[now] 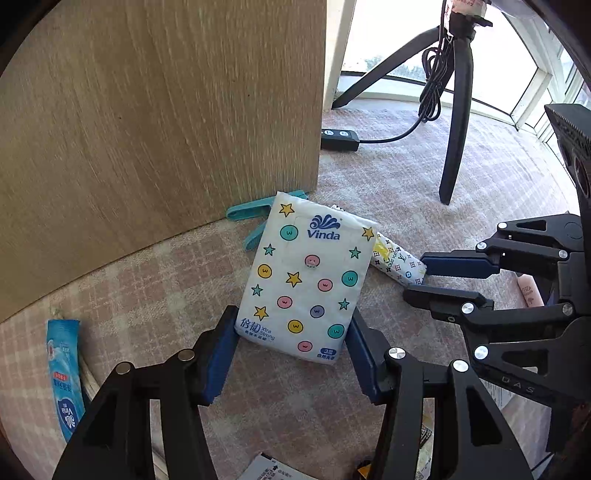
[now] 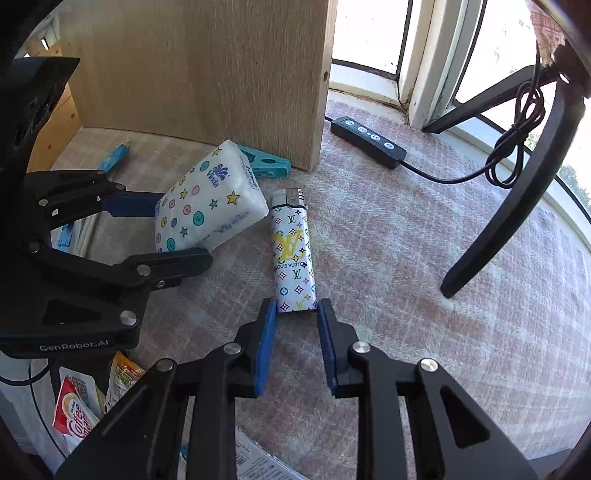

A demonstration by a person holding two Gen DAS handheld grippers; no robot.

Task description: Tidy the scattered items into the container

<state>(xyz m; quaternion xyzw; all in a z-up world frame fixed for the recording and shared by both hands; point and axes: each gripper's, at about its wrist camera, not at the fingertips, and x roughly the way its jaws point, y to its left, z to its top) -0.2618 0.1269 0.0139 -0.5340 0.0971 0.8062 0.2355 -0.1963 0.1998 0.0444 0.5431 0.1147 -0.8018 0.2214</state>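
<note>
Grabbing time: our left hand-held gripper (image 1: 291,347) squeezes the tissue pack (image 1: 306,280), our right hand-held gripper (image 2: 295,314) pinches the lighter (image 2: 291,251) between its tips. Next we lift both toward the container.

Wooden panel (image 2: 207,74) upright on checked cloth (image 2: 424,258); black tripod leg (image 2: 509,206), cabled remote (image 2: 367,142) near window (image 2: 369,33).
</note>
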